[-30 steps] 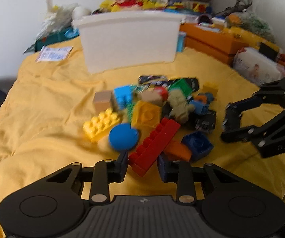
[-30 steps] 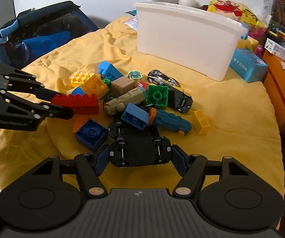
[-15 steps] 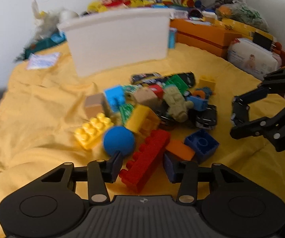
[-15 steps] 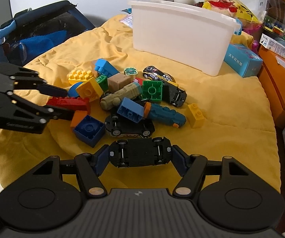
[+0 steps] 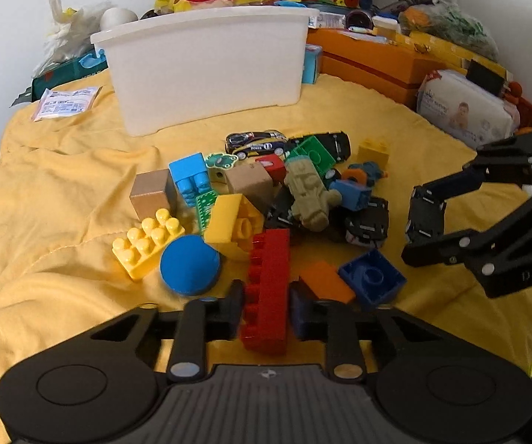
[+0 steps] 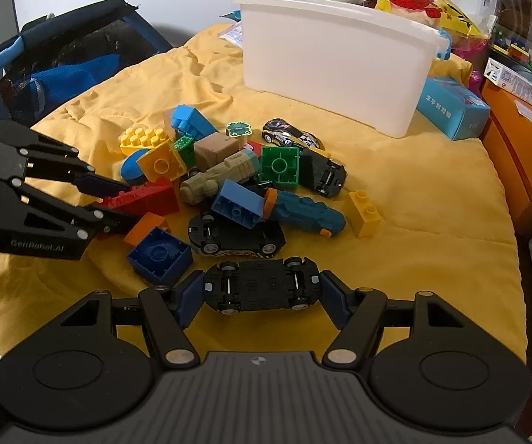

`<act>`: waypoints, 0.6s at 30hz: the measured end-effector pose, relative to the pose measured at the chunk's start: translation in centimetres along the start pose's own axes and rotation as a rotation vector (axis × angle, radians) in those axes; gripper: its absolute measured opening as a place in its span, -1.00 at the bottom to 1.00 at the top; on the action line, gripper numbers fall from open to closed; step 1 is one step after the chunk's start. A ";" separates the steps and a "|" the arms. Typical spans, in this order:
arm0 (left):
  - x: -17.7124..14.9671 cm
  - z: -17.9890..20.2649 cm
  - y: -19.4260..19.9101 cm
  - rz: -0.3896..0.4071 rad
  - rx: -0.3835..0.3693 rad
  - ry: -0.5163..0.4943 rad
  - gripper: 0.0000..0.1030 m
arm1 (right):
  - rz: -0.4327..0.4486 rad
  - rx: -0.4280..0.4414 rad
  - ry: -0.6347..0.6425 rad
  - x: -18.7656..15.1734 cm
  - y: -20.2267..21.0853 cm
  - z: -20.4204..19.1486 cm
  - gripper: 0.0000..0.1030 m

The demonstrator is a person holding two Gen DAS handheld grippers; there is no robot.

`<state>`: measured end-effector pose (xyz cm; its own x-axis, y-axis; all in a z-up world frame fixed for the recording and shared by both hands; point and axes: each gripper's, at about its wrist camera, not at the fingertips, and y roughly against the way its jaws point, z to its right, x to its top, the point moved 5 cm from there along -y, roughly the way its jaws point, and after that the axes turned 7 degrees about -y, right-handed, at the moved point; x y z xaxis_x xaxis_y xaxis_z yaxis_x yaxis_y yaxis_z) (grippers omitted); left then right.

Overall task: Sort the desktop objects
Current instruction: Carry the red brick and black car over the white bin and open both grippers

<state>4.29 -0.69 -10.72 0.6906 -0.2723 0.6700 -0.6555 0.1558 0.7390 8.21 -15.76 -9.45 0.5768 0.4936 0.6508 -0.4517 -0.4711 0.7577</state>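
Toys (image 6: 243,185) were leaving the heap at both ends. The left tongs (image 5: 266,307), which a second before had stood open around a slanting red long brick (image 5: 268,277), had narrowed onto it, and the brick now lay straight between the fingers, near the front edge of the yellow blanket (image 5: 62,185). It seemed gripped but not yet raised. The right tongs (image 6: 262,292) held a black toy car (image 6: 262,286) crosswise, belly up. They had drawn it back from the heap toward the blanket's near edge, baring a second upturned black car (image 6: 236,236) that it had been covering. Both tongs looked ready to carry their loads, probably to the white bin (image 5: 206,66) standing toward the far edge.

Out from the tongs, the rest sat in the middle of the blanket:

- **Cars:** four in all, being the held one, the bared one, another black one (image 6: 321,174) and a dark racing car (image 6: 290,135).
- **Other vehicles:** one olive toy vehicle (image 5: 308,196) and one teal toy vehicle (image 6: 303,212).
- **Bricks:** as far as could be counted, one red long, three yellow, two light blue, one dark blue square brick (image 5: 371,277), one orange brick (image 5: 325,281), one green square and one small red.
- **Other pieces:** two brown cubes, one blue dome (image 5: 190,264), one small green studded plate and one green frog badge (image 6: 238,128).

Most of the sorting was still to do.
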 end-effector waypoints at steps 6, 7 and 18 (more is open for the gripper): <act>0.7 -1.2 1.8 0.043 0.025 0.056 -0.52 | 0.052 0.006 -0.001 0.9 1.1 0.1 0.34; 0.8 -1.5 2.2 0.050 0.033 0.067 -0.52 | 0.059 0.003 -0.004 1.1 1.2 0.2 0.34; 7.3 -5.0 6.1 0.186 0.121 0.136 -0.52 | 0.236 0.002 -0.079 7.0 4.4 1.6 0.34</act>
<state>6.82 3.00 -1.00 0.5844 -0.1183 0.8028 -0.8010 0.0741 0.5940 11.33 -15.53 -1.65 0.5068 0.3112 0.8039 -0.5787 -0.5684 0.5848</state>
